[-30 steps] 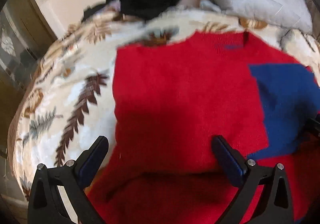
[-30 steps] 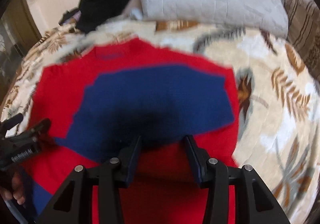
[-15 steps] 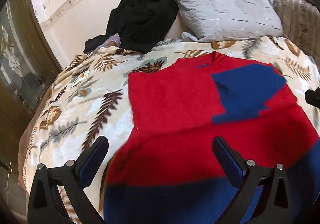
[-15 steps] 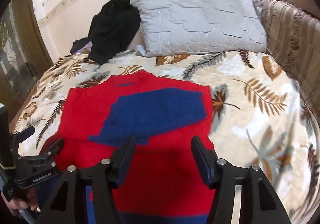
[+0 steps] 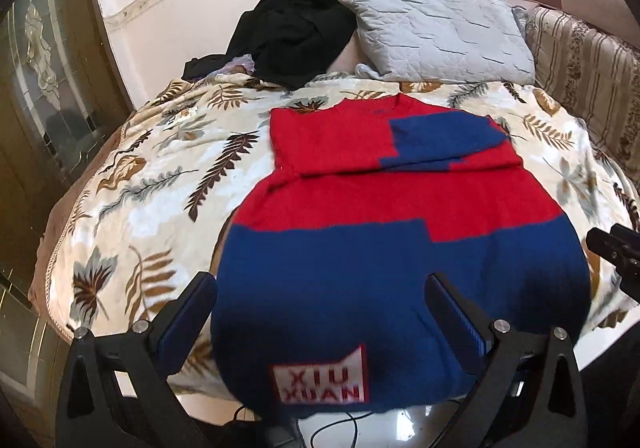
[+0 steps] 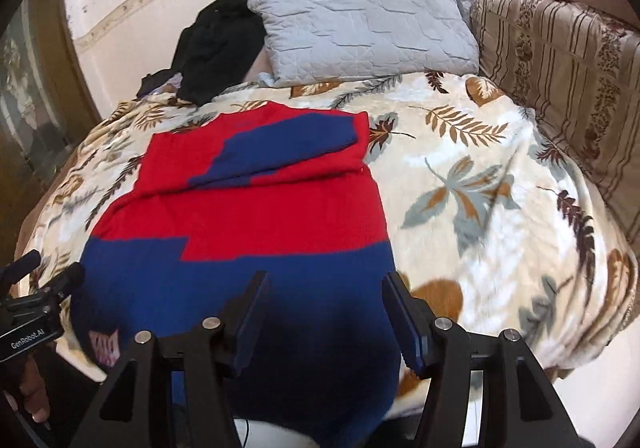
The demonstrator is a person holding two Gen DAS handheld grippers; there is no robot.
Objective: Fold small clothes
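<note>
Left wrist view shows the red and blue sweater (image 5: 380,232) at 12 o'clock on the bed, both tongs open and empty, so its hanging bottom could slip off.

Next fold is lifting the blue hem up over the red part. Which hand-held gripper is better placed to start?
Probably the left hand-held gripper: its open jaws straddle the red-and-blue knitted sweater's blue hem centrally. The right hand-held gripper, also open, sits at the hem's right corner.
</note>
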